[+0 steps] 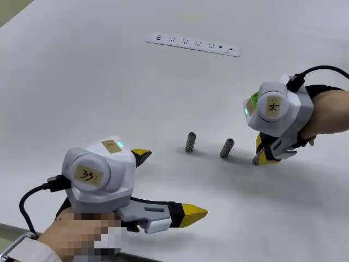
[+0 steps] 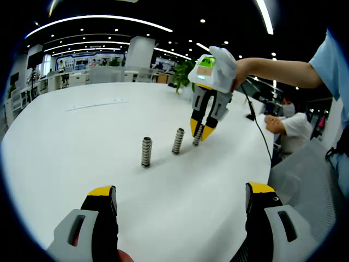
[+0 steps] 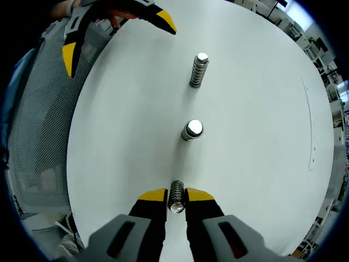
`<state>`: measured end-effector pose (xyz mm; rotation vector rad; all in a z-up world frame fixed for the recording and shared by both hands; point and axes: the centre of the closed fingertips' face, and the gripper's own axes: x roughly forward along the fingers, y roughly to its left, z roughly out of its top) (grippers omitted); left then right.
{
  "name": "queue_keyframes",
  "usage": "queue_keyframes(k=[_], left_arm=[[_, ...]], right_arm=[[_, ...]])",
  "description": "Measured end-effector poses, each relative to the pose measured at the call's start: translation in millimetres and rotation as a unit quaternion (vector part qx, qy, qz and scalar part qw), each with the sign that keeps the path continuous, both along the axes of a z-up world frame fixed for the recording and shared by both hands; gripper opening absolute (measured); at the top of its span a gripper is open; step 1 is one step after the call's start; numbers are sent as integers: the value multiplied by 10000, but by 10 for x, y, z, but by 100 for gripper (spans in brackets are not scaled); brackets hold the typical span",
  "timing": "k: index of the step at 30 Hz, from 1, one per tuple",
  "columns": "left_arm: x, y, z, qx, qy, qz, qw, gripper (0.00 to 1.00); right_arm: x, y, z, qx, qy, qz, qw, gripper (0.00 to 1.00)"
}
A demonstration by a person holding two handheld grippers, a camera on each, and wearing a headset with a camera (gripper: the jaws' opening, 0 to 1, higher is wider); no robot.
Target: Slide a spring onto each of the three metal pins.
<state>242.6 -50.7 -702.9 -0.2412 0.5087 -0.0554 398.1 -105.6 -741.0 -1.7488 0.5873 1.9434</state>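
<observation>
Pinches the third spring (image 3: pixel 176 197) in the right hand-held gripper (image 1: pixel 263 158), jaws clenched on the coils, just right of the middle pin (image 1: pixel 227 148) on the white worktop (image 1: pixel 109 82). Holds the left hand-held gripper (image 1: pixel 169 184) released and empty, well to the near side of the middle pin. Looks like the last of three, with springs already down over the middle pin and the left pin (image 1: pixel 190 142) beside it. Calls next for seating the spring fully, then easing the jaws apart without tipping anything.

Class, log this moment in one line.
right tool: shut on coiled metal spring | left tool: open | two other springs: upright on metal pins
</observation>
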Motion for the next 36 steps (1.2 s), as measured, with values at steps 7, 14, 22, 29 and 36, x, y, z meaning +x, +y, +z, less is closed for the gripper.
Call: queue_keyframes(k=[7, 14, 22, 29, 36], left_arm=[[0, 1, -5, 21, 7, -12, 10000, 100], [1, 13, -1, 85, -11, -13, 10000, 100], [4, 43, 32, 176, -69, 54, 9998, 100], [5, 101, 43, 362, -118, 120, 9992, 100], [12, 110, 80, 536, -165, 205, 9982, 100]], right_arm=[[6, 13, 33, 83, 97, -52, 9999, 27], [-53, 40, 175, 395, 345, -253, 9983, 52], [-85, 4, 246, 765, 531, -599, 9939, 77], [-74, -62, 281, 1153, 685, -1042, 9855, 93], [-68, -102, 367, 1741, 843, -1581, 9683, 99]])
